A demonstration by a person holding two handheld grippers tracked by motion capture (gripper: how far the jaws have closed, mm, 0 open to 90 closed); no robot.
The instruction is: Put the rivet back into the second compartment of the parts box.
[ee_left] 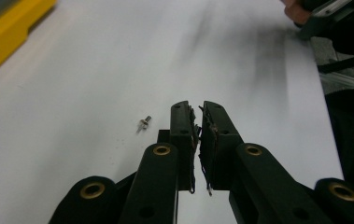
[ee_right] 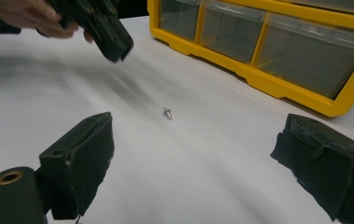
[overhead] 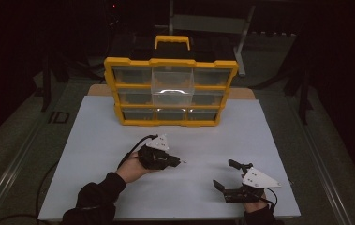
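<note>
**Spotter:** Where's that screw (ee_left: 144, 123)?

**Me:** Lying loose on the white desk (overhead: 119, 140), just beside the tip of my left gripper (ee_left: 198, 109). Those jaws are clenched with nothing between them, and the screw sits off to their side.

**Spotter:** So which step is this?

**Me:** The pick-up, I'd say, not yet made. My right gripper (overhead: 225, 175) hangs near the front edge, jaws spread wide and empty, looking straight at the screw from well apart.

**Spotter:** Next move?

**Me:** Likely open the left jaws, come down over the screw and pinch it squarely; it's tiny and may skid on this smooth top. Then, I'd guess, off to the yellow organizer (overhead: 170, 91).

**Spotter:** And the room?

**Me:** Dark all round. The organizer stands at the far end of the desk, one clear drawer (overhead: 172, 86) pulled out.
</note>
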